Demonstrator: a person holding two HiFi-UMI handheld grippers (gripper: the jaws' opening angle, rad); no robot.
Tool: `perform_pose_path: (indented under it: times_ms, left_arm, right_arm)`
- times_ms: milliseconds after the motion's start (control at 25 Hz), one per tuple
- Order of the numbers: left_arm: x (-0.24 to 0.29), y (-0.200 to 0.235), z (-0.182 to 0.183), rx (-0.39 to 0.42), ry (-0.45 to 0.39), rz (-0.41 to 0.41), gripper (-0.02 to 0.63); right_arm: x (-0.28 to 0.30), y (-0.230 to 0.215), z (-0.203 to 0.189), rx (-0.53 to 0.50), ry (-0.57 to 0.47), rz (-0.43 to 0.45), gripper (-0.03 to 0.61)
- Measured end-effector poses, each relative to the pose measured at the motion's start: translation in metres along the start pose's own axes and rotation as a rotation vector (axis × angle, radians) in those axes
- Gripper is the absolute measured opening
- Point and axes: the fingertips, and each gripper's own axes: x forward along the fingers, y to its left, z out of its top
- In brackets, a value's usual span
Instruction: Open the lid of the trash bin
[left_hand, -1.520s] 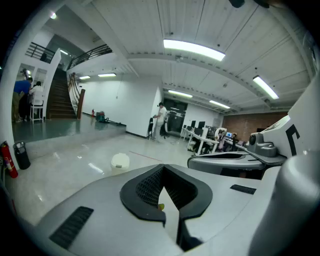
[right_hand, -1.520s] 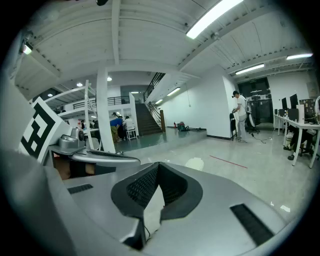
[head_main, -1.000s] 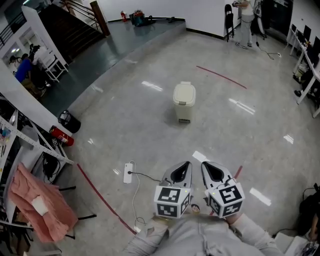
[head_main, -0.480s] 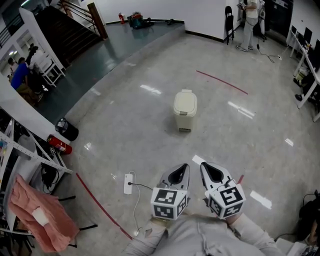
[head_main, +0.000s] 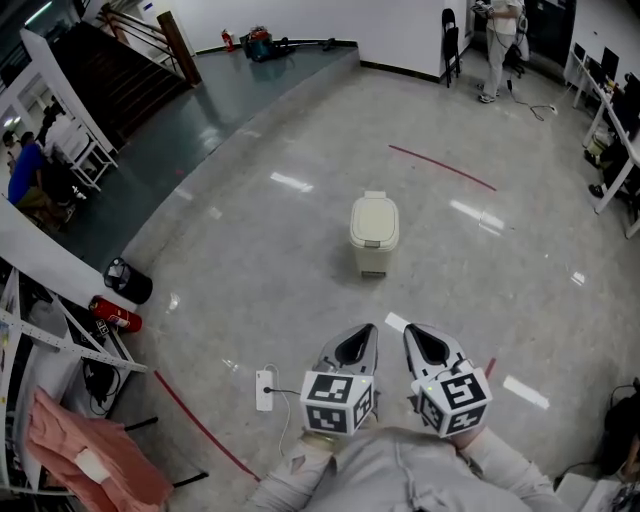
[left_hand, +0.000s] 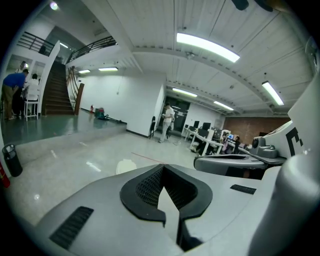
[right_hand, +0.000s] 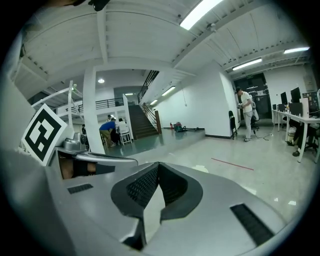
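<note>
Fingers (left_hand: 142, 186) closed, empty, left gripper (head_main: 368, 333), right gripper (head_main: 412, 333), trash bin (head_main: 374, 232) well ahead, largely hidden in gripper views

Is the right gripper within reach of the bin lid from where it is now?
Probably not: the trash bin stands well ahead of the right gripper; only bare floor lies between.

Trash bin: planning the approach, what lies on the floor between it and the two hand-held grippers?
Head view: only bare floor and one pale patch between the trash bin, left hand-held gripper and right hand-held gripper.
</note>
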Motion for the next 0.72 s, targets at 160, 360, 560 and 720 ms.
perform_pose_path:
  times_ms: [160,360,560,720]
  left_arm:
    - [0.018,0.027,0.01,0.009,0.008,-0.013,0.003]
    - [0.039,0.055,0.017,0.021,0.026,-0.023,0.003]
    - [0.056,0.073,0.019,0.031,0.041,-0.037,0.003]
    - [0.068,0.083,0.022,0.035,0.05,-0.051,0.003]
  right_arm:
    - [0.032,-0.003,0.005,0.003,0.002,-0.018,0.005]
    - [0.064,-0.008,0.009,0.011,0.012,-0.025,0.005]
    - [0.086,-0.009,0.007,0.008,0.04,-0.029,0.005]
    - [0.1,-0.013,0.006,0.017,0.065,-0.038,0.005]
